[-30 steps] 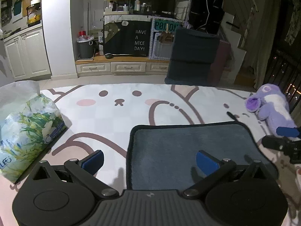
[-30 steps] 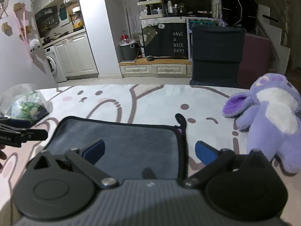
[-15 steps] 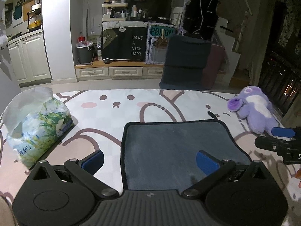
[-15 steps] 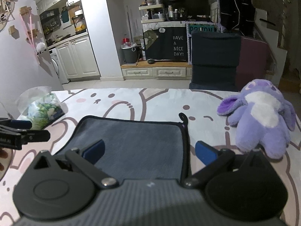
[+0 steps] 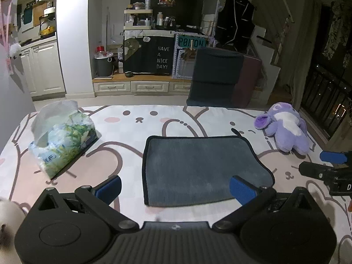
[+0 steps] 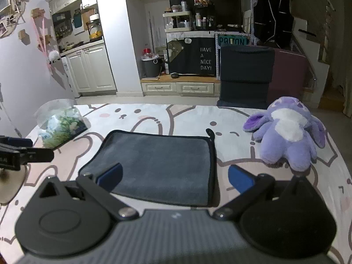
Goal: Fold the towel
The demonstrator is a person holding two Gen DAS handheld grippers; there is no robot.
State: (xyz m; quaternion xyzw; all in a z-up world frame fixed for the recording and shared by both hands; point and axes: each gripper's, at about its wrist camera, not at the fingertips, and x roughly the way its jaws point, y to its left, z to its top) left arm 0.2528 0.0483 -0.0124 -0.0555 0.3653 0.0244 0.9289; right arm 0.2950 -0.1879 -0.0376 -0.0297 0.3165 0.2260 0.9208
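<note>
A dark grey towel (image 5: 198,165) with black edging lies flat on the cartoon-print table, folded into a rectangle, with a hanging loop at its far right corner. It also shows in the right wrist view (image 6: 158,162). My left gripper (image 5: 175,188) is open and empty, held above the towel's near edge. My right gripper (image 6: 175,179) is open and empty, above the towel's near right part. The right gripper's tip shows at the right edge of the left wrist view (image 5: 325,171). The left gripper's tip shows at the left edge of the right wrist view (image 6: 26,154).
A tissue pack (image 5: 63,138) in floral wrap sits left of the towel. A purple plush toy (image 5: 283,129) lies to the right, close to the towel in the right wrist view (image 6: 288,132). A dark chair (image 5: 215,77) stands beyond the table's far edge.
Both grippers have pulled back and risen away from the towel, which now looks smaller and farther off. The towel stays flat. Both jaws stay open.
</note>
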